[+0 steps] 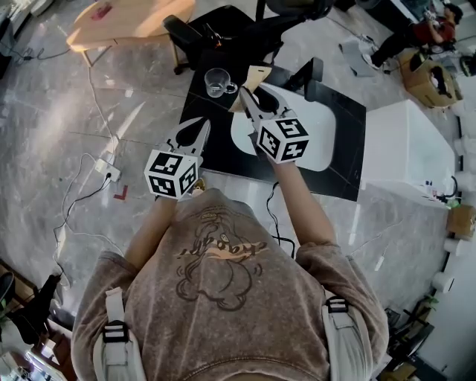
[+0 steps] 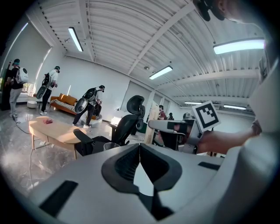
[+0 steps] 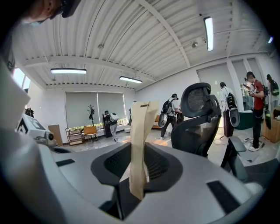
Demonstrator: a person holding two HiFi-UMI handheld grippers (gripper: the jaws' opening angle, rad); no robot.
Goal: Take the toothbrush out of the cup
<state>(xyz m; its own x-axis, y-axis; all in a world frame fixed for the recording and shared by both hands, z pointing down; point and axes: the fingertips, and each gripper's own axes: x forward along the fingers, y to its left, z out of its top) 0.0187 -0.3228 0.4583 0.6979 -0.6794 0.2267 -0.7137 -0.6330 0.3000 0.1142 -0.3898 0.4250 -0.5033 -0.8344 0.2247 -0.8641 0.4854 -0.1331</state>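
Observation:
A flat beige paper-wrapped toothbrush (image 3: 140, 131) stands upright between the jaws of my right gripper (image 3: 138, 148), which is shut on it. In the head view that right gripper (image 1: 250, 94) hangs over the black table (image 1: 223, 145), and the toothbrush (image 1: 256, 75) sticks out past its tips, just right of the clear glass cup (image 1: 216, 82). The cup stands upright with nothing in it. My left gripper (image 1: 201, 126) hovers at the table's near left edge, its jaws shut with nothing between them. The left gripper view shows the cup (image 2: 111, 146) and the toothbrush (image 2: 153, 117) ahead.
A white mat (image 1: 316, 130) lies on the black table under my right arm. A black office chair (image 1: 223, 30) stands behind the table, a wooden table (image 1: 119, 22) at the far left, and a white box (image 1: 405, 149) at the right. Cables run across the floor (image 1: 89, 193). People stand in the background.

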